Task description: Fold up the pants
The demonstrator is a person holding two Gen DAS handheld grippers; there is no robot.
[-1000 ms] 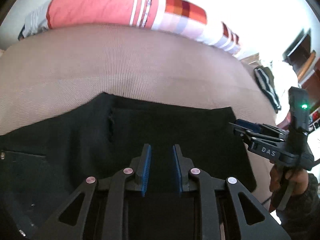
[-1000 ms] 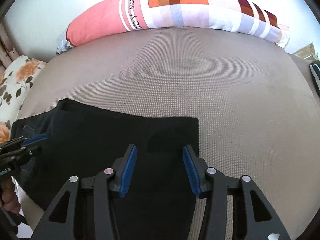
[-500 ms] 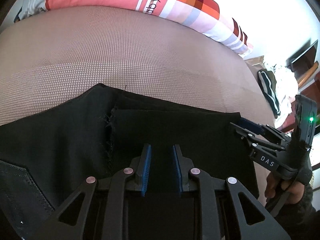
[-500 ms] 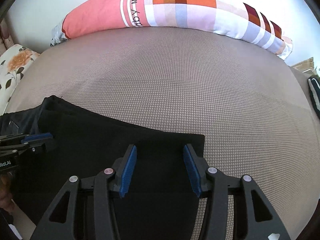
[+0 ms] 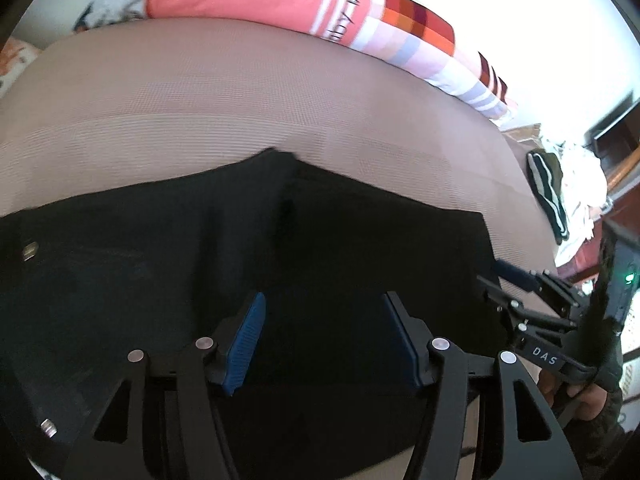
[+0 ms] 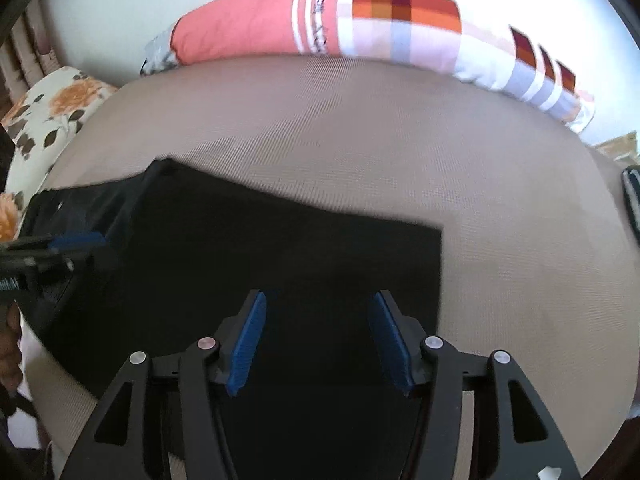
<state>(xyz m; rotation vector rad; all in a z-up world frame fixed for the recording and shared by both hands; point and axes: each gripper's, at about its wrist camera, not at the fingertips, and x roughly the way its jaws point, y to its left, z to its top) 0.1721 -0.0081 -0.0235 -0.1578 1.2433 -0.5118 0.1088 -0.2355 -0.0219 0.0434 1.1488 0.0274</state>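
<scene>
The black pants (image 5: 320,248) lie flat on the taupe bed surface (image 5: 200,100), folded into a rectangle with a straight right edge. The left gripper (image 5: 322,312) is above the pants, its 2 fingers spread apart, gripping nothing. The right gripper (image 6: 316,312) is over the pants' right portion, likewise spread and empty. A striped pillow (image 6: 360,20) lies along the far edge.

Home bedroom: bed (image 6: 360,128), long pillow (image 6: 360,24), clothes pile (image 5: 568,184)
</scene>
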